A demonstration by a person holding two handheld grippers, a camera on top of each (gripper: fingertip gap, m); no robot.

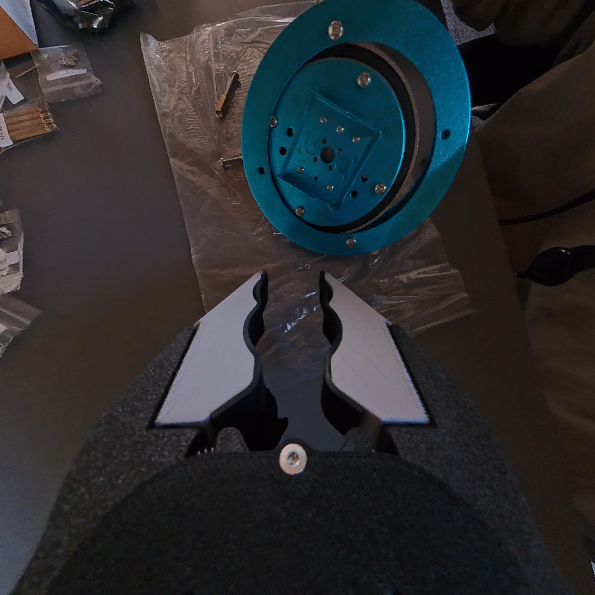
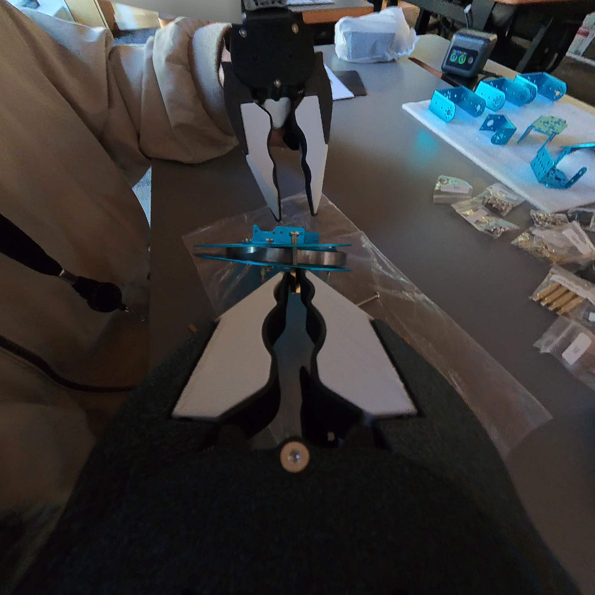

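Observation:
A round blue metal disc assembly (image 1: pixel 355 128), two plates around a black ring with several screws, hangs tilted above a clear plastic bag (image 1: pixel 193 135). In the right wrist view it shows edge-on (image 2: pixel 273 249). My right gripper (image 2: pixel 295 277) is shut on a brass standoff (image 2: pixel 294 285) that sticks out of the assembly's near plate, and holds the assembly off the table. My left gripper (image 1: pixel 292 276) is open and empty, its tips just short of the disc's lower rim. It also shows in the right wrist view (image 2: pixel 294 212), pointing down behind the assembly.
A loose brass standoff (image 1: pixel 228 95) and small screws (image 1: pixel 306 266) lie on the bag. Hardware bags (image 2: pixel 483 209) and blue brackets (image 2: pixel 499 103) on a white board (image 2: pixel 450 135) lie right. A person's beige sleeve (image 2: pixel 64 161) fills the left. A small screened device (image 2: pixel 467 54) stands behind. Across from one pair of fingers to the other is roughly 12 centimeters.

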